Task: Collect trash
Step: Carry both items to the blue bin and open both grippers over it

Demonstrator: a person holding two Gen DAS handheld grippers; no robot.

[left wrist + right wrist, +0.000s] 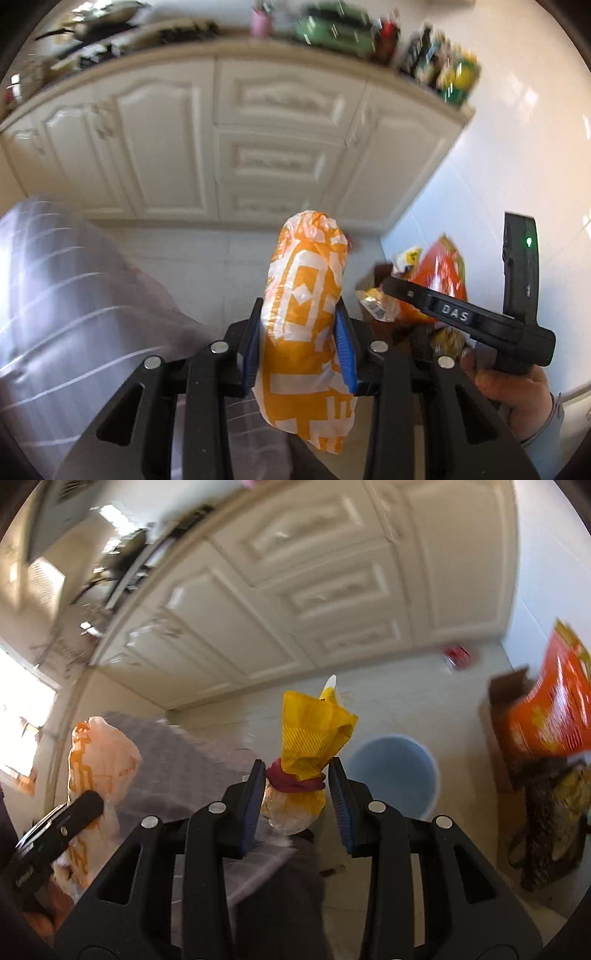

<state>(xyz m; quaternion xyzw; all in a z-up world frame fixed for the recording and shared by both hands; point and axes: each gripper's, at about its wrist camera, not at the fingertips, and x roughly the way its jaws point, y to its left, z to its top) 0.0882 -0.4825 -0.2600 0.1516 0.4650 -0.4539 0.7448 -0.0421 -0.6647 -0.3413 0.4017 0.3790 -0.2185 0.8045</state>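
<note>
My left gripper [299,332] is shut on an orange-and-white patterned plastic bag [306,314], which stands up between the blue pads and hangs below them. In the right wrist view my right gripper [297,786] is shut on a small yellow bag [310,738], gripped at its neck, which is tied with a maroon band [295,781]. A grey translucent trash bag [74,314] hangs at the left, close under both grippers. The right gripper's black body [469,317] and the hand holding it [517,384] show at the right of the left wrist view.
A cardboard box [506,690] stuffed with an orange-red packet [554,709] and other wrappers stands by the white wall. A light blue bucket [395,771] sits on the tiled floor. A small red item [458,655] lies near the cream cabinets [258,147].
</note>
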